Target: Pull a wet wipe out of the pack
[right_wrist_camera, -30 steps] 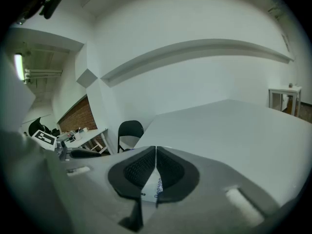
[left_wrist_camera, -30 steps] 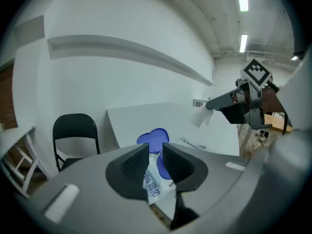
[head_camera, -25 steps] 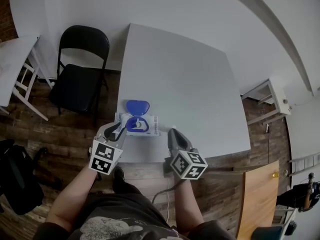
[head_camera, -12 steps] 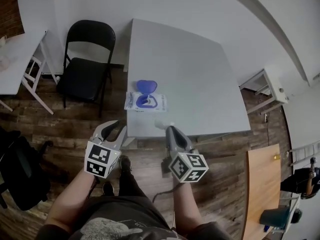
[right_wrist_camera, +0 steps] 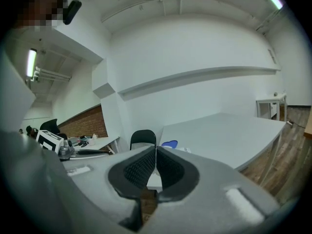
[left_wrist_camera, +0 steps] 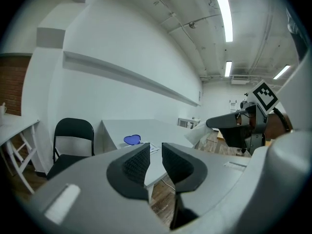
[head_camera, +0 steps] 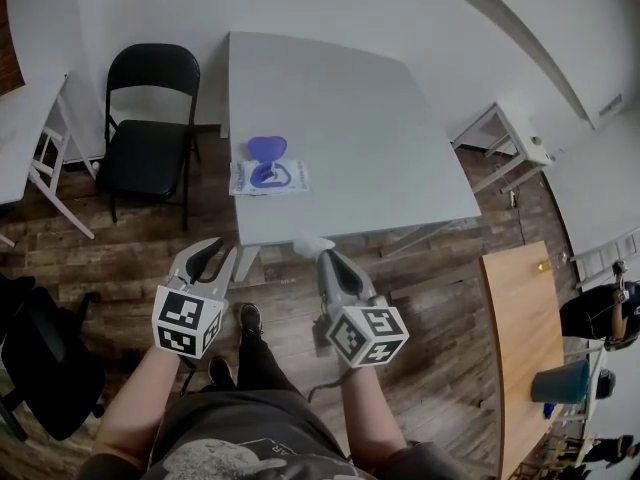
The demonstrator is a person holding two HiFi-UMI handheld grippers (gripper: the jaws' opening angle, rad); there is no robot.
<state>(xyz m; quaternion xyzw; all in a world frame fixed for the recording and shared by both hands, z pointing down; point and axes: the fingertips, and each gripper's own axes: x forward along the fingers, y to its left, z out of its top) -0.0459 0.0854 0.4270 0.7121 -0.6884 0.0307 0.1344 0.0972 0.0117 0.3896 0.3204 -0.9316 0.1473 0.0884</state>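
Observation:
The wet wipe pack (head_camera: 268, 176) lies near the front left edge of the grey table (head_camera: 370, 118), its blue lid (head_camera: 266, 149) flipped open. Both grippers hang over the wooden floor, short of the table. My right gripper (head_camera: 325, 256) is shut on a white wet wipe (head_camera: 312, 244) that sticks out past its tips, clear of the pack. The left gripper view shows that wipe (left_wrist_camera: 199, 134) hanging from the right gripper (left_wrist_camera: 219, 122). My left gripper (head_camera: 218, 250) stands a little open with nothing between its pads. The pack (right_wrist_camera: 170, 144) shows small beyond the right jaws.
A black folding chair (head_camera: 148, 138) stands left of the table. A white table (head_camera: 25, 128) is at the far left, and a small white side table (head_camera: 505, 133) at the right. A wooden tabletop (head_camera: 520, 348) lies at lower right. A black bag (head_camera: 40, 358) sits on the floor.
Both grippers have drawn back from the table's edge over the floor, and the view has pulled away with them. The wipe came along in the right gripper; the pack stayed put.

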